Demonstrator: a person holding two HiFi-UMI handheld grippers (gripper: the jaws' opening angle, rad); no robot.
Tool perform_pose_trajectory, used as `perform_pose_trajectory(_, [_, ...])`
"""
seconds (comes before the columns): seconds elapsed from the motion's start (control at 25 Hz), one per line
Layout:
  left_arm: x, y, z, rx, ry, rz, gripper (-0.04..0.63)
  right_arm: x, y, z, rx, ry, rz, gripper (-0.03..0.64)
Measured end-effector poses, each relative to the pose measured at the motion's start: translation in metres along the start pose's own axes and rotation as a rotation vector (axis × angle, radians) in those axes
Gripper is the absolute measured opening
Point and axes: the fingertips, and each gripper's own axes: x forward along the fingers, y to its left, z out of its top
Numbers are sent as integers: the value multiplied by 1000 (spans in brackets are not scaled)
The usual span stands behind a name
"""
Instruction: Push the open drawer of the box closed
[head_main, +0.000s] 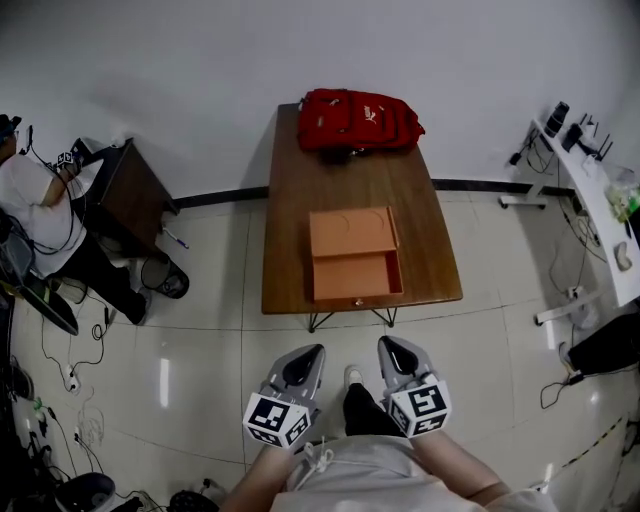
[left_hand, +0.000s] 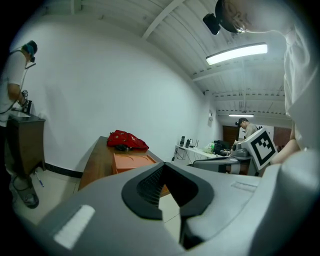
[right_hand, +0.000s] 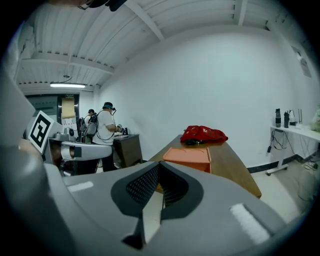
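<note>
An orange box lies on the wooden table, with its open drawer pulled out toward the table's near edge. The drawer looks empty. Both grippers hang low over the floor, close to my body and well short of the table. My left gripper is shut with nothing in it. Beside it, my right gripper is also shut and empty. From the left gripper view, the left gripper points at the box. The right gripper faces the box too.
A red backpack lies at the table's far end against the wall. A dark cabinet with a person at it stands to the left. A white desk with gear runs along the right. Cables lie on the floor at left.
</note>
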Motion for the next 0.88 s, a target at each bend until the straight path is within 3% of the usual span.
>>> perform_pose_trajectory(0.2, [70, 21, 17, -7, -1, 12, 6, 47, -55, 14, -9, 27, 30, 5])
perform_pose_trajectory(0.4, [104, 30, 18, -13, 22, 18, 6, 73, -91, 27, -23, 45, 33, 5])
perform_pose_trajectory(0.88, [123, 65, -52, -131, 198, 55, 6, 99, -91, -54, 65, 253, 65, 5])
